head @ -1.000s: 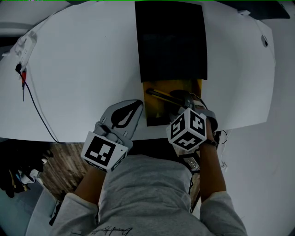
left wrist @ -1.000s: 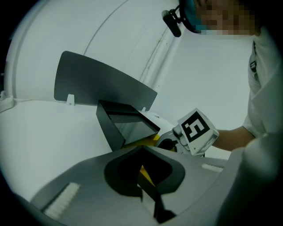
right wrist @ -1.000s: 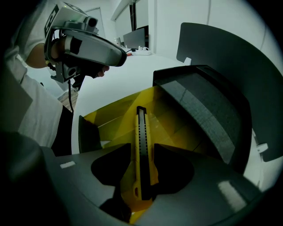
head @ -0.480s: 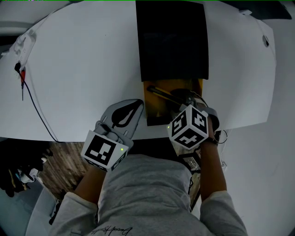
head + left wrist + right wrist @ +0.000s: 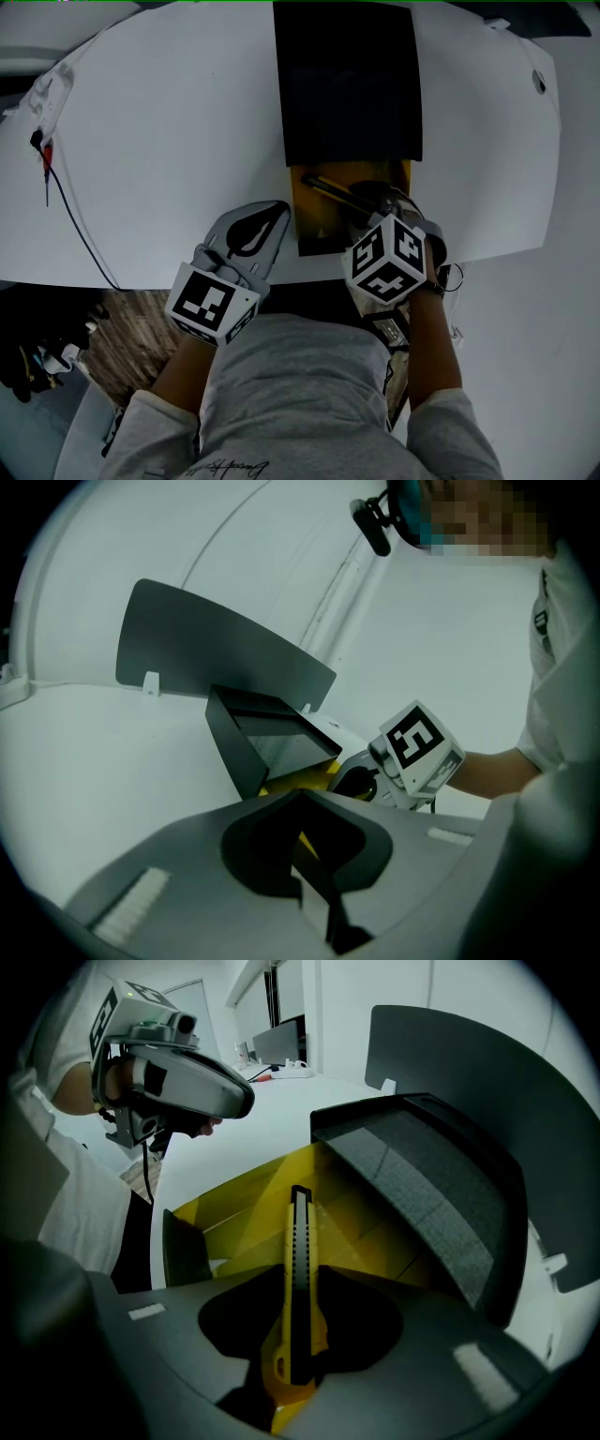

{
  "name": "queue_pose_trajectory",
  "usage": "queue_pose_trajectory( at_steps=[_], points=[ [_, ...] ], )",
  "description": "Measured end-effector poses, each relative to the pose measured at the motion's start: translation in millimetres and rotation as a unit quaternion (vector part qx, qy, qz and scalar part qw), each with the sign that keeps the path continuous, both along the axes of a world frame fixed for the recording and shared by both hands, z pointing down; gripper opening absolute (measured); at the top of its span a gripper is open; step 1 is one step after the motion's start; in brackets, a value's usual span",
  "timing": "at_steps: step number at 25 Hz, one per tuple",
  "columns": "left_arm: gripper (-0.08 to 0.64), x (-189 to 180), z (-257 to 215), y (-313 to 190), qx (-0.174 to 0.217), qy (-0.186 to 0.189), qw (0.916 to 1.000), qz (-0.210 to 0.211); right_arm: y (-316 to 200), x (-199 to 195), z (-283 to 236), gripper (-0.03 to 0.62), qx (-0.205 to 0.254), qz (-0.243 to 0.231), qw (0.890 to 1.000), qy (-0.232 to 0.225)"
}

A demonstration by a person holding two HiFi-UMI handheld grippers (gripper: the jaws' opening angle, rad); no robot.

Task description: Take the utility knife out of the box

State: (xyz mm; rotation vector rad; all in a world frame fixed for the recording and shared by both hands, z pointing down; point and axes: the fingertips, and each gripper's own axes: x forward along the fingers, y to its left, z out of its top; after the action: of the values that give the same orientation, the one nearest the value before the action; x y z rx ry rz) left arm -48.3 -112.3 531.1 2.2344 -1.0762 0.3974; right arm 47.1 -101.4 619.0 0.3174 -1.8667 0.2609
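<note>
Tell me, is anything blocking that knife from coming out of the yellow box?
Nothing visible does. The right gripper, its jaws just closed, already grips the utility knife. The box is open above it, and its black lid is swung back behind.

One box [image 5: 349, 94], one utility knife [image 5: 298, 1269], two tongs [image 5: 281, 212] [image 5: 372, 202].

My right gripper [image 5: 302, 1288] has just been closing, and my jaws are clamped on the handle of the yellow-and-black utility knife [image 5: 300, 1232], whose far end points to 12 o'clock. The knife's length runs over the floor of the yellow tray [image 5: 234, 1208] of the box, and that tray is drawn partly out of a dark sleeve [image 5: 422, 1185] that spans 12 to 4 o'clock. At 10 o'clock is the left gripper [image 5: 234, 1099], well apart from the knife, with the white table [image 5: 281, 1115] behind it.
</note>
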Motion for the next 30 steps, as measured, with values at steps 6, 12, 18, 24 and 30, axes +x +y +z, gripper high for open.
queue_pose_trajectory(
  at_steps=[6,12,18,24,30],
  points=[
    [0.002,1.2,-1.6,-0.5,0.001,-0.005,1.0000,0.004,0.8,1.9,-10.2,0.132,0.002,0.015,1.000,-0.016],
    [0.002,5.1,-11.0,-2.2,0.010,-0.008,0.9999,0.010,1.4,0.8,-25.4,0.132,0.011,0.026,0.999,-0.033],
    [0.002,7.8,-24.7,-4.4,0.022,-0.011,0.9996,0.014,-0.3,3.4,-43.5,0.132,0.022,0.046,0.997,-0.054],
    [0.002,11.9,-42.3,-8.9,0.039,-0.011,0.9990,0.018,-2.9,4.9,-63.6,0.132,0.034,0.069,0.994,-0.075],
    [0.002,14.5,-61.0,-11.2,0.057,-0.016,0.9979,0.025,-3.8,6.9,-89.2,0.132,0.048,0.096,0.989,-0.106]
  ],
)
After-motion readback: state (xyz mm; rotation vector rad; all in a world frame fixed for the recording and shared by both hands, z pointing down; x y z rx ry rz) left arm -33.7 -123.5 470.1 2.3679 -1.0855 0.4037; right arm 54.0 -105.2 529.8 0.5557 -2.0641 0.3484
